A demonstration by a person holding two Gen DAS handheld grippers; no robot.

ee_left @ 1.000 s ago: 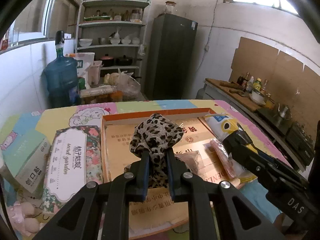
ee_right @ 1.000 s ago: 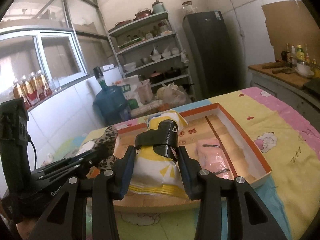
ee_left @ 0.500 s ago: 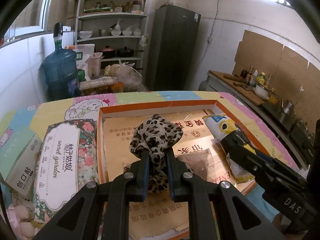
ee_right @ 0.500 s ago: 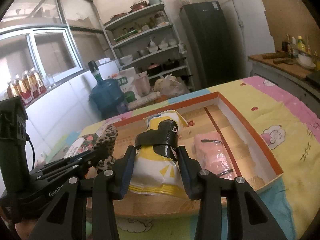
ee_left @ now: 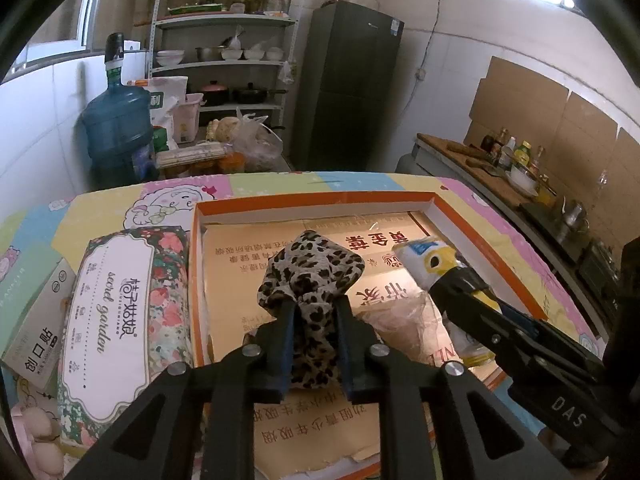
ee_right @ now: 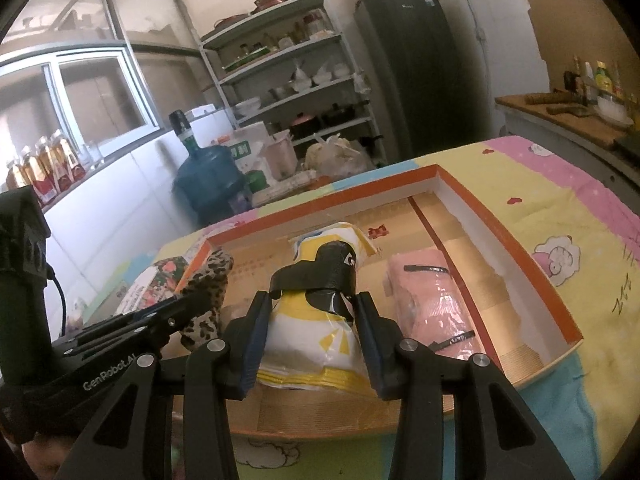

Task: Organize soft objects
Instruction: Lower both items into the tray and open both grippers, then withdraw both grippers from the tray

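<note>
While both bundles hung low over the orange-rimmed tray [ee_left: 316,199] on the desk [ee_right: 568,184], the sensible way to finish the step was, by my reading, to set each one down on bare cardboard before letting go, clear of its neighbours, and to back the claws out along their own line so no fabric snagged.

The left claw [ee_left: 314,318] pointed down and forward over the tray's near left part, its jaws narrow and just easing apart around the leopard-print cloth [ee_left: 310,268], which sat bunched between the pads and looked pinched. The right claw [ee_right: 308,320] came in beside it at a shallower downward slant, jaws part-way open and widening slightly, with the yellow-and-white soft pack [ee_right: 320,312] between them; its sides met both pads. A pink wrapped pack [ee_right: 430,300] lay in the tray just right of that, near the divider. Outside the tray, a floral tissue pack [ee_left: 120,320] lay on the desk to the left.
</note>
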